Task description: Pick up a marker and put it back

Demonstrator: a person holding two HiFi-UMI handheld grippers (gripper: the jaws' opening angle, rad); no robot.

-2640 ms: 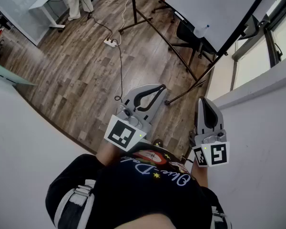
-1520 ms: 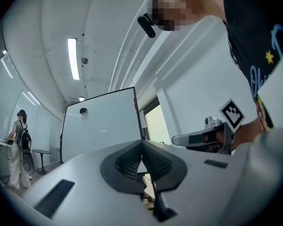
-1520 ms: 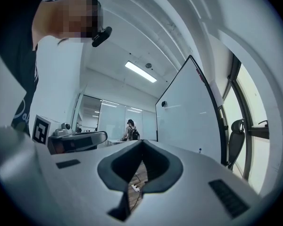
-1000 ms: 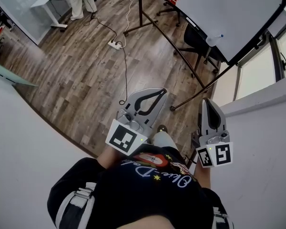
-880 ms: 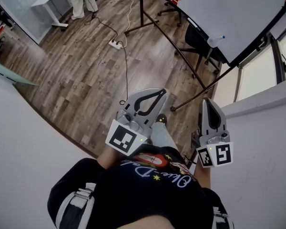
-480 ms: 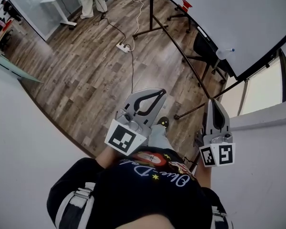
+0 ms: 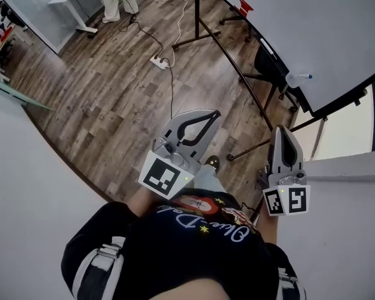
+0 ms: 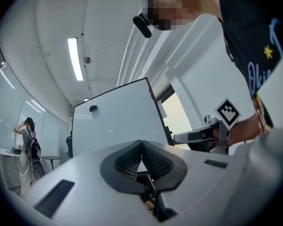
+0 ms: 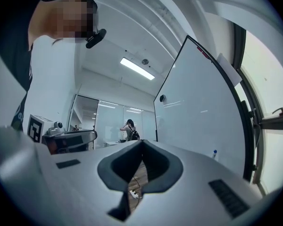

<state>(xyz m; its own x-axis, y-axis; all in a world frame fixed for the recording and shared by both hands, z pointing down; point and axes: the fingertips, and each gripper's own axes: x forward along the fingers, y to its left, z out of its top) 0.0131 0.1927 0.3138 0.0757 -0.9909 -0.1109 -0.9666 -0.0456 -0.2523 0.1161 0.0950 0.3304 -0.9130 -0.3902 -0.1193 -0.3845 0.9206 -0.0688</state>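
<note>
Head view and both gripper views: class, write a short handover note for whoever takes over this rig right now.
Left gripper: jaws together, empty.
Right gripper: jaws together, empty.
Both are held low in front of the person.
Marker: looks blue-capped, sits at the whiteboard's lower edge, ahead and to the right.
Done: nothing yet; Marker untouched.
Left: approach the board, pick up the Marker, put it back.

Power strip (image 7: 157, 60) on wood floor (image 7: 100, 105); black chair (image 7: 267, 60) beyond.
</note>
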